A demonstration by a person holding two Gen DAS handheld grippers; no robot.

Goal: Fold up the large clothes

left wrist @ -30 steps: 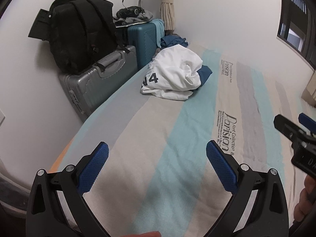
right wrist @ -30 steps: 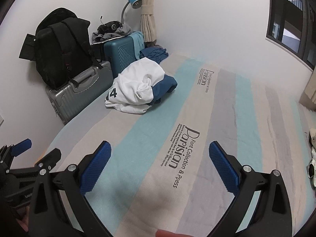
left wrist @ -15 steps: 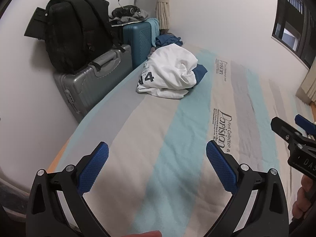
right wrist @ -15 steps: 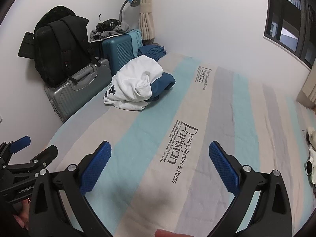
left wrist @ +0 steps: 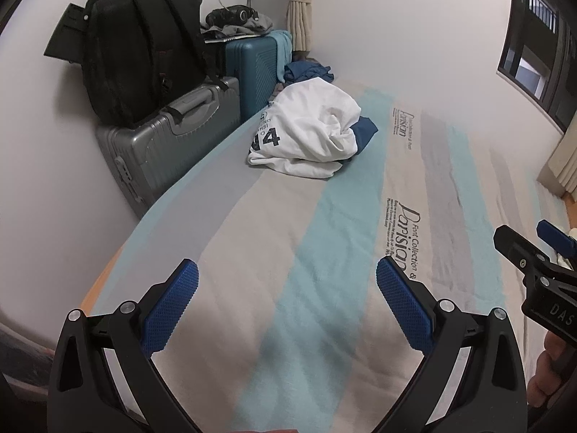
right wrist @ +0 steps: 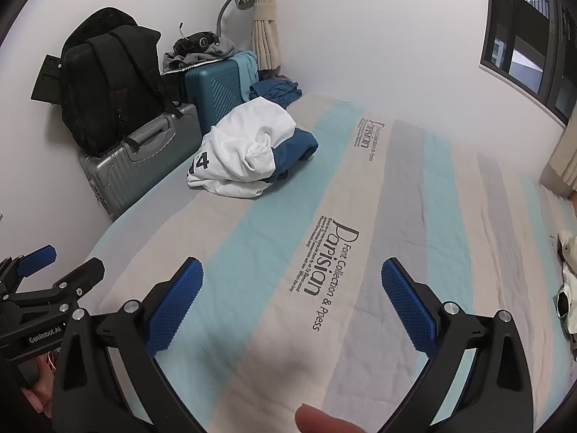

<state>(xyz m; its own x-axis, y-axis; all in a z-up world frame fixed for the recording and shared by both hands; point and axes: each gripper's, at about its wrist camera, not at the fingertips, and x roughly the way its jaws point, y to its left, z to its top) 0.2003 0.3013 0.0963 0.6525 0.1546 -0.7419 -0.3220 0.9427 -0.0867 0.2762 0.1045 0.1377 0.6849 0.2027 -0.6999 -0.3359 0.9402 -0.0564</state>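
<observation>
A crumpled white shirt point(left wrist: 306, 137) point(right wrist: 241, 155) with a dark number print lies in a heap on the far left of the striped bed point(left wrist: 324, 252) point(right wrist: 396, 234), partly covering a blue garment point(left wrist: 364, 131) point(right wrist: 294, 149). My left gripper point(left wrist: 287, 288) hangs open over the near end of the bed, well short of the heap, with nothing between its blue pads. My right gripper point(right wrist: 293, 285) is open too, empty, beside it to the right. Each gripper shows at the edge of the other's view.
Beside the bed's left edge stand a grey suitcase point(left wrist: 162, 144) with a black backpack point(left wrist: 140, 43) on it and a teal suitcase point(left wrist: 252, 68). More blue cloth point(right wrist: 276, 90) lies by the far corner. Pale clothing point(right wrist: 566, 288) sits at the bed's right edge.
Both views have shifted slightly, leaving the clothes heap a little further left and lower in frame. Both grippers stay open and empty.
</observation>
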